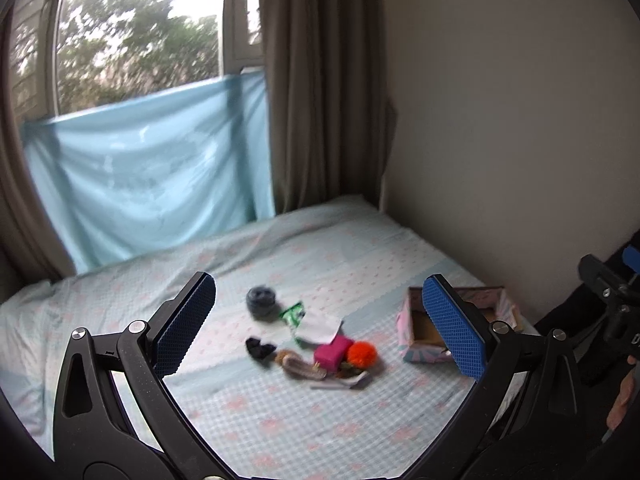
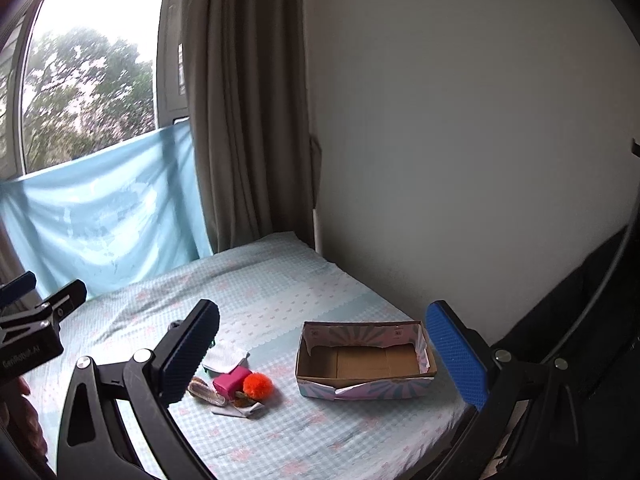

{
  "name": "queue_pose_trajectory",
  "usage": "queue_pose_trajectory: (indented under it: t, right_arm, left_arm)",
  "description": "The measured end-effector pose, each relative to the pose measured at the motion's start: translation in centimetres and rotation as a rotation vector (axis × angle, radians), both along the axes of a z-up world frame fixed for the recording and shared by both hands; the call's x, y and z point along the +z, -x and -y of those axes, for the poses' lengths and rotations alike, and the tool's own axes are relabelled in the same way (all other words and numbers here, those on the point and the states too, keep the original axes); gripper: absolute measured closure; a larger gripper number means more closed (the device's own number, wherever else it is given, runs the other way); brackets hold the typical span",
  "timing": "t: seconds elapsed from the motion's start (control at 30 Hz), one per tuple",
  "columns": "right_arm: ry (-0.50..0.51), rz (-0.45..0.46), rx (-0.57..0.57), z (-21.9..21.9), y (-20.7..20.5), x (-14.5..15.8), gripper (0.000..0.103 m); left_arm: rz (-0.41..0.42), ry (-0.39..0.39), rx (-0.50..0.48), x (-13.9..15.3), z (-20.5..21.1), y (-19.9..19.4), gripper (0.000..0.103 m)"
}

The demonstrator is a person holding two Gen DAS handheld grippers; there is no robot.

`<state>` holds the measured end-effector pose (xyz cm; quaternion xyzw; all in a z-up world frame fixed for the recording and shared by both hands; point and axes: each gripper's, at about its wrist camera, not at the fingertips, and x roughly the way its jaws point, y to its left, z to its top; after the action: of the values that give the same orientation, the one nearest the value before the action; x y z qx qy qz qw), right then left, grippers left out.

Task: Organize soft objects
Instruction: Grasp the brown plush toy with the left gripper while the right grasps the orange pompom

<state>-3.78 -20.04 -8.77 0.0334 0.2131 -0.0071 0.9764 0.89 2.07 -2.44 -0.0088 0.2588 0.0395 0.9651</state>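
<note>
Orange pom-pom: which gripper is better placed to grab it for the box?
Left. The orange pom-pom sits between the open left gripper fingers; the right gripper, also open, faces the box.

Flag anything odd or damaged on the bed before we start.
The box looks worn: its near wall is creased and torn at the bottom edge, and the inner flap at the back is ragged. It is empty. The soft items sit in a loose pile to its left on the bed. Nothing spilled.
</note>
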Motion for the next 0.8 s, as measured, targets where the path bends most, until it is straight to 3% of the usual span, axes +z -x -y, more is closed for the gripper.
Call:
queue_pose_trajectory:
  t: [0.13, 0.43, 0.6, 0.8]
  right_arm:
    - [-0.007, -0.032, 0.086, -0.7, -1.7, -2.0, 0.000]
    - [-0.044, -0.135, 0.256, -4.5, -6.9, -9.7, 0.000]
    - [-0.072, -0.191, 0.260, -7.2, -10.3, -15.5, 0.000]
    - [-0.090, -0.252, 0.208, -9.7, -14.0, -22.1, 0.000]
  left_arm:
    - [-0.064, 0.028, 0.070, -3.2, -1.7, -0.4, 0.001]
    - [-0.210, 0.048, 0.191, -13.2, -5.9, -2.2, 0.001]
    - [-0.268, 0.060, 0.203, -19.2, -8.6, -5.1, 0.001]
    - [-0.330, 0.098, 0.136, -27.3, -10.5, -9.8, 0.001]
